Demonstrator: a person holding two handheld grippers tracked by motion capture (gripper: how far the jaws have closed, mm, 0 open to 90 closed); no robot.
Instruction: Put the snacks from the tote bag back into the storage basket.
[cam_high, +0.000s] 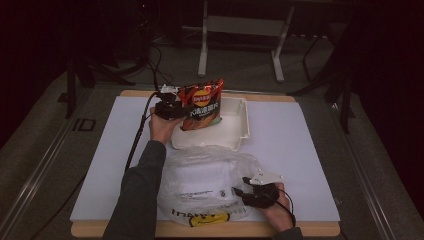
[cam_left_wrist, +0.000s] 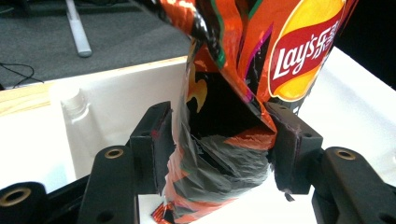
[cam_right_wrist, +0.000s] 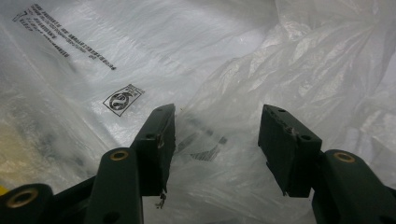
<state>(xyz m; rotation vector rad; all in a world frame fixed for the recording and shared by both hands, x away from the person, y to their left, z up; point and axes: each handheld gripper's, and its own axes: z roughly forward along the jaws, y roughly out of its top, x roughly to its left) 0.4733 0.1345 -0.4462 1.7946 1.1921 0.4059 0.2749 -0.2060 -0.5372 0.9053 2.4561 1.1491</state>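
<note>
Left arm: my sleeved forearm runs up from the near edge of the tabletop (cam_high: 310, 130), the hand wrapped round the left gripper (cam_high: 176, 107) at the far left side of the white tray (cam_high: 240, 131). Item at this gripper: one chip bag (cam_high: 201, 104), orange-red with a yellow and red logo, standing roughly upright in the tray's left part and leaning a little toward the gripper. In the left gripper view the bag's crumpled lower edge (cam_left_wrist: 219, 163) sits between my jaws, which stand wide apart; the foil lies against or very near both inner faces, but I cannot tell that the pads press on it, so I enter it as between the jaws rather than clamped. The jaws point across the tray at a level reach, with the tray's white wall (cam_left_wrist: 84, 135) to their left. Right arm: the hand comes in low at the near right corner of the tabletop, knuckles up, holding the right gripper (cam_high: 239, 190) with its grey plate on top and its jaws aimed leftward into the plastic bag (cam_high: 210, 175). Item at this gripper: one thin translucent plastic bag, crumpled, printed with black text and a yellow smiley face at its near edge, lying between the tray and the front of the tabletop. In the right gripper view my jaws stand open, with wrinkled film (cam_right_wrist: 280, 65) lying beyond and beneath them and nothing pinched between the pads.
</note>
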